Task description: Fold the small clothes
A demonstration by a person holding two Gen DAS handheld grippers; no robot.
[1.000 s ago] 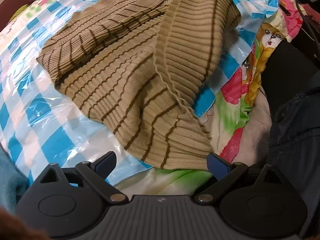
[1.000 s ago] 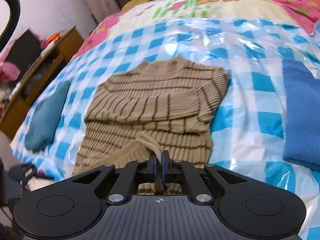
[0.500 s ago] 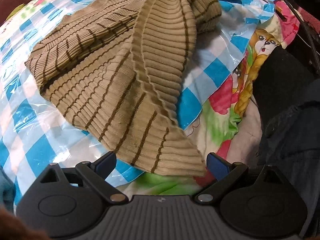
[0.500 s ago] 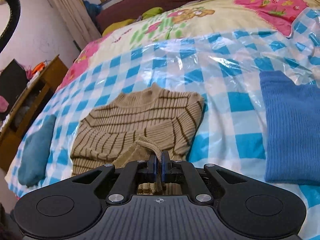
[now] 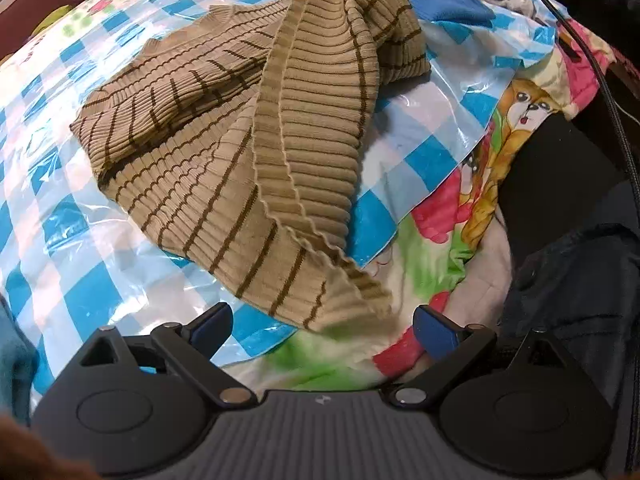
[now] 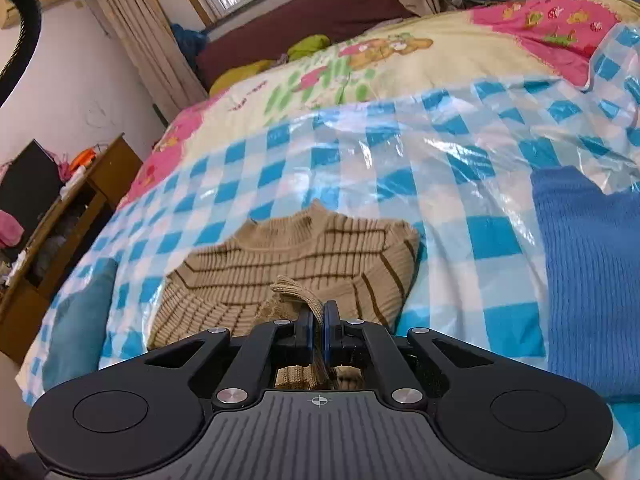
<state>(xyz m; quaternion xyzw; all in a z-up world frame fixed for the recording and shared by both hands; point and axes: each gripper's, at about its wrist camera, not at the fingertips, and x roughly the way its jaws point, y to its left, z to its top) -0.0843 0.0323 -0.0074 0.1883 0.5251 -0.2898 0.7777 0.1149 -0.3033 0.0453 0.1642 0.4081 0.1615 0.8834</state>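
A tan ribbed sweater with brown stripes lies on a blue-and-white checked plastic sheet over the bed. Its sleeves are folded across the body. My right gripper is shut on the sweater's hem and holds that corner lifted above the body, so the lower part rises in a band. My left gripper is open and empty, and the other hem corner hangs just in front of its fingers, between them.
A folded blue knit lies to the right on the sheet, and a teal cloth lies at the left edge. The bed's near edge with cartoon bedding and a dark-clothed person are on the right. A wooden cabinet stands left.
My right gripper has lifted the hem higher and carried it toward the collar. My left gripper has moved in until the free hem corner hangs between its open fingers.
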